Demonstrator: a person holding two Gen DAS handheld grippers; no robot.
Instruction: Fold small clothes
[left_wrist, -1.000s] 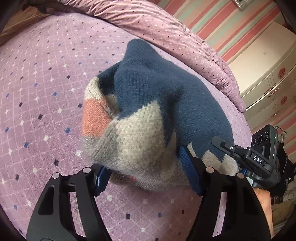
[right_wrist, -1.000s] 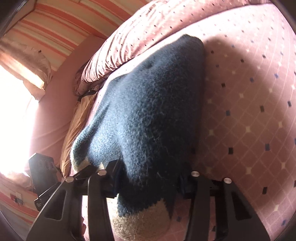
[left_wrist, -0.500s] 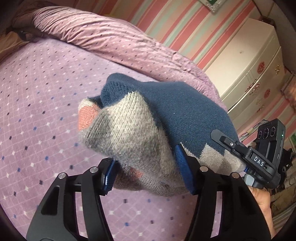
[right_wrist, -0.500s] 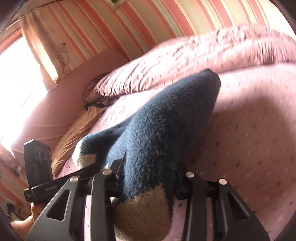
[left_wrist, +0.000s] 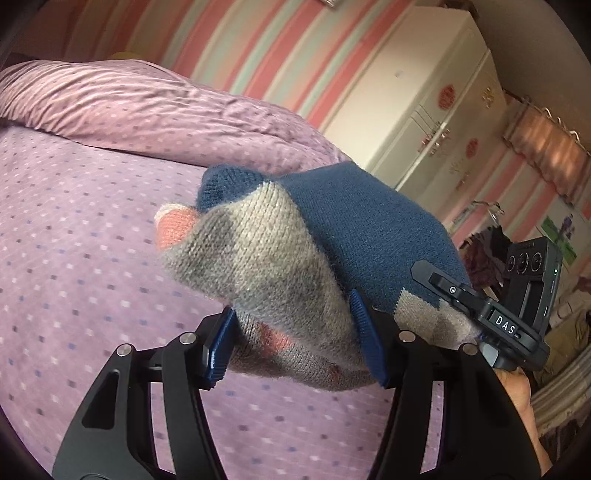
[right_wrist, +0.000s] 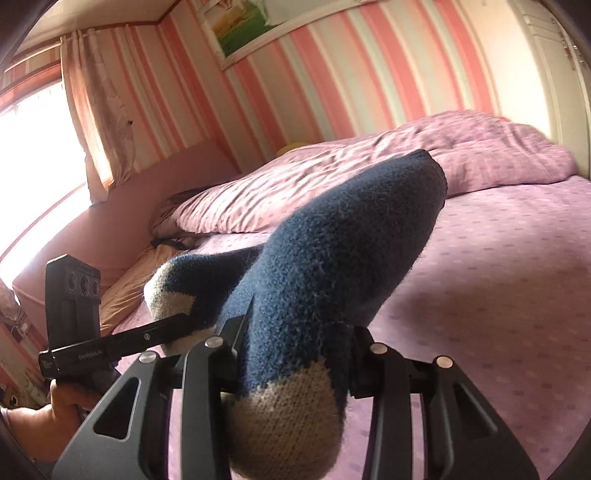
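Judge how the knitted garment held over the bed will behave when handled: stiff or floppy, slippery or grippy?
Probably floppy: the knitted garment bunches and droops between the pads. Likely grippy, since its fuzzy wool sits firmly in the left hand-held gripper. Seemingly light, hanging without stretching.

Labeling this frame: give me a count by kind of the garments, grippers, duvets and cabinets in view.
Knitted garment, navy, grey and coral, held off the bed: 1
Grippers, left gripper and right gripper, both clamped on the garment: 2
Rumpled purple duvet: 1
White cabinet: 1
Total: 5
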